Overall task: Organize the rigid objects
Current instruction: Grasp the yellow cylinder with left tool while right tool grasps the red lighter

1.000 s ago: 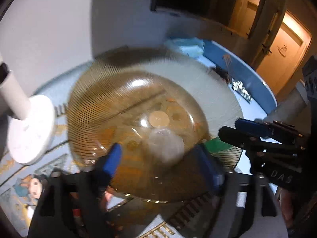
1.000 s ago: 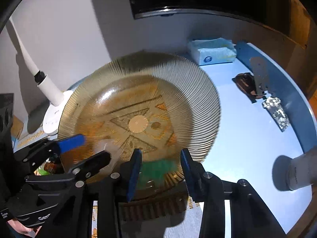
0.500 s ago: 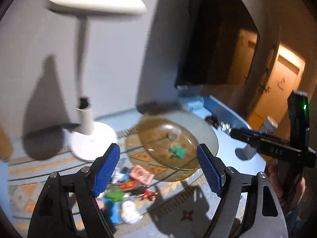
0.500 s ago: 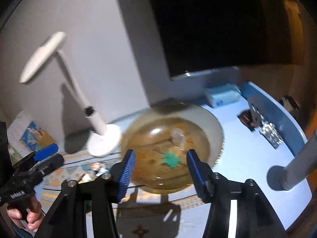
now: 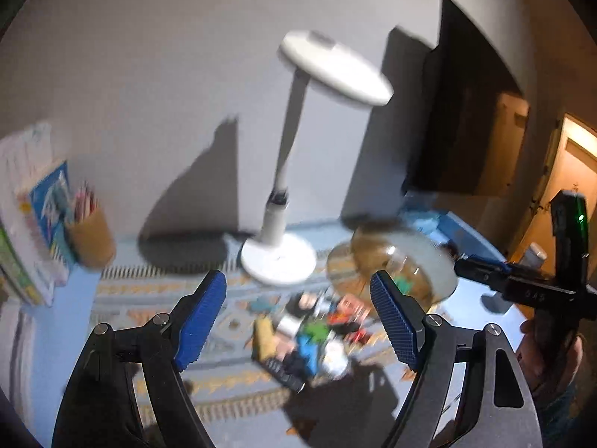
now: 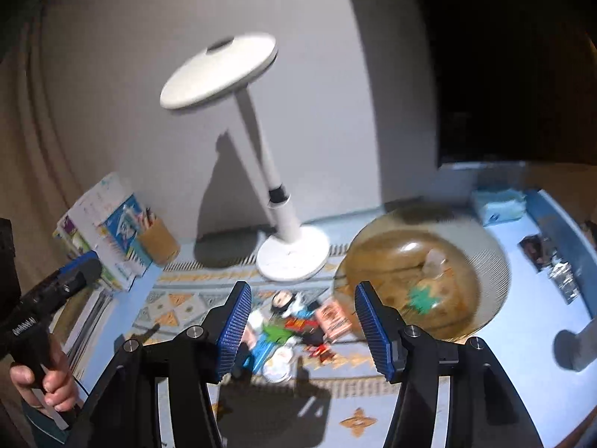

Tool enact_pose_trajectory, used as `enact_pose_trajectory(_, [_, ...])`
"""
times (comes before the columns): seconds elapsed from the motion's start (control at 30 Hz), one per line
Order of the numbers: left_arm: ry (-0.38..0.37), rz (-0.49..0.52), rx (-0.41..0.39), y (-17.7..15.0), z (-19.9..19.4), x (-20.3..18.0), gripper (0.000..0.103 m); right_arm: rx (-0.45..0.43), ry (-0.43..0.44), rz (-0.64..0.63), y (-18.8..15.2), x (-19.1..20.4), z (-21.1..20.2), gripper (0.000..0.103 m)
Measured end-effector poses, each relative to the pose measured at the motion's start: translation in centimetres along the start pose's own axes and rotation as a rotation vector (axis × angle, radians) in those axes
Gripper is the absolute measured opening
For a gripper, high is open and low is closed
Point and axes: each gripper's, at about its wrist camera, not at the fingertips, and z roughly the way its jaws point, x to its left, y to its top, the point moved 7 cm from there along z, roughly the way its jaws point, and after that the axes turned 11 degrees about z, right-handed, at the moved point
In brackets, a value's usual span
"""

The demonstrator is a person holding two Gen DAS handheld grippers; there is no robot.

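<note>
A pile of small toys (image 6: 294, 324) lies on the patterned mat, left of an amber ribbed glass bowl (image 6: 485, 257). The bowl holds a green star-shaped piece (image 6: 421, 298) and a clear piece (image 6: 434, 259). The pile (image 5: 309, 332) and bowl (image 5: 436, 261) also show blurred in the left wrist view. My left gripper (image 5: 298, 321) is open and empty, high above the pile. My right gripper (image 6: 302, 328) is open and empty, also raised above the pile.
A white desk lamp (image 6: 291, 257) stands behind the pile. A brown pencil cup (image 6: 158, 242) and books (image 6: 100, 239) sit at the left. A tissue pack (image 6: 500, 205), dark small items (image 6: 548, 257) and a grey cylinder (image 6: 582, 343) are at the right.
Both grippers have pulled up and back from the bowl, and the views swung left toward the toy pile. The green and clear pieces now lie in the bowl.
</note>
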Motion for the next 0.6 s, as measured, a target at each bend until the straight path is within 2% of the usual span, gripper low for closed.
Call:
enact_pose_trajectory(0.17, [0.037, -0.042, 0.168, -6.6, 5.4, 1.5, 0.078, 0.127, -0.011, 0.013, -4.3, -0.2, 4.2, 0.056])
enact_pose_trajectory(0.33, [-0.036, -0.113, 0.303, -11.1, 10.7, 2.9, 0.078, 0.239, -0.051, 0.053, -8.7, -2.6, 8.7, 0.056])
enact_pose_trajectory(0.47, [-0.105, -0.128, 0.356, -12.6, 13.4, 2.8, 0.078, 0.277, -0.078, 0.060, -9.9, -4.5, 11.2, 0.056])
enact_pose_trajectory(0.6, [-0.125, -0.099, 0.405, -12.9, 16.1, 2.7, 0.077, 0.306, -0.071, -0.033, -9.7, -3.7, 13.3, 0.056])
